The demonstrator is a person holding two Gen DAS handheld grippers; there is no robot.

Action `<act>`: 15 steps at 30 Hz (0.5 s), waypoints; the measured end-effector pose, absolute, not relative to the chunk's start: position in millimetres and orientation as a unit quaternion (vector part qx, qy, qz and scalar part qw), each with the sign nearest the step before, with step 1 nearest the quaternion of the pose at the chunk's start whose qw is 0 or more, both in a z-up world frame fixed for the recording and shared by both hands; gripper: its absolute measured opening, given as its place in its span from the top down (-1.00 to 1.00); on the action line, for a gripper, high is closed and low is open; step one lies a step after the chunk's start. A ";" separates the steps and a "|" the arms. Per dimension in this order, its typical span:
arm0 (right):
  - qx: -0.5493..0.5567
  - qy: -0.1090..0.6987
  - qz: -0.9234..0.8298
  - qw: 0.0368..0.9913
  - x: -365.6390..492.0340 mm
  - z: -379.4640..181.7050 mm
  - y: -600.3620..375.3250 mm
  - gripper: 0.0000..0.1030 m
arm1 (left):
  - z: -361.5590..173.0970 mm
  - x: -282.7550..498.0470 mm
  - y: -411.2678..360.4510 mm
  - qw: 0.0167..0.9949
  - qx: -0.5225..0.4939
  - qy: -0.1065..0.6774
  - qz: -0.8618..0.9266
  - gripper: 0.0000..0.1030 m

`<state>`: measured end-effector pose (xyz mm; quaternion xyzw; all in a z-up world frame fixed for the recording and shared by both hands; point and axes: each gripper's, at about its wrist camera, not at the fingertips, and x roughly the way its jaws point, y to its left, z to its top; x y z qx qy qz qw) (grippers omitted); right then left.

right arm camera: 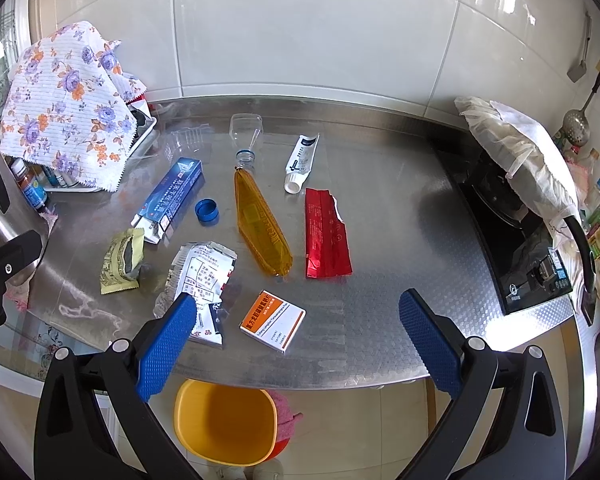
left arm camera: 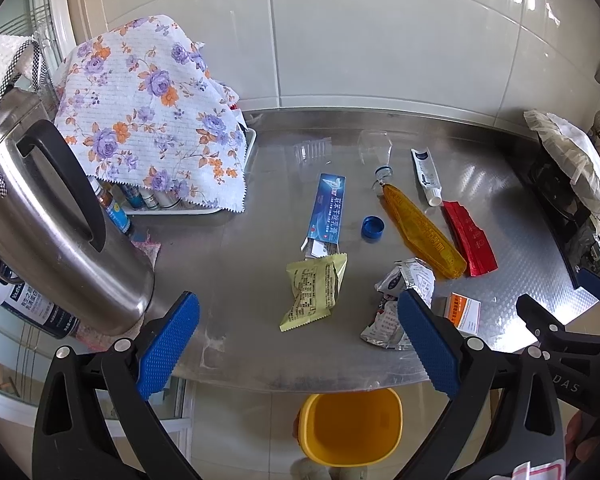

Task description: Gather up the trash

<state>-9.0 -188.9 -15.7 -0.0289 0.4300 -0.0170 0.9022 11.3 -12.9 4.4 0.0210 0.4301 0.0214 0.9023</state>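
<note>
Litter is spread over a steel counter (right arm camera: 380, 240): a blue toothpaste box (right arm camera: 172, 196), a blue cap (right arm camera: 206, 211), a yellow-green wrapper (left arm camera: 314, 290), a crumpled white wrapper (right arm camera: 198, 276), an orange wrapper (right arm camera: 262, 226), a red wrapper (right arm camera: 326, 236), a white tube (right arm camera: 302, 160), a small orange-and-white box (right arm camera: 273, 320) and a clear plastic bottle (right arm camera: 247, 132). A yellow bin (right arm camera: 226, 422) stands on the floor below the counter's front edge. My left gripper (left arm camera: 300, 344) is open over the front edge, nothing between its fingers. My right gripper (right arm camera: 296, 344) is open too, near the small box.
A steel kettle (left arm camera: 52, 232) stands at the left, beside a tray of bottles under a floral cloth (left arm camera: 148, 120). At the right sits a black stove (right arm camera: 512, 232) with a cloth-covered pan (right arm camera: 516, 148). Tiled wall runs behind the counter.
</note>
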 end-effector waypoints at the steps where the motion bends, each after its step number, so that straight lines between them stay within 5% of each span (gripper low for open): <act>1: -0.029 0.430 -0.018 0.902 -8.4 -16.2 -188.9 -0.95 | 4.1 11.7 -12.8 0.902 0.021 0.431 0.021 -0.91; 15: -0.009 0.438 -0.024 0.898 -1.4 -40.0 -209.3 -0.95 | -19.4 22.1 9.7 0.897 -0.019 0.442 0.000 -0.91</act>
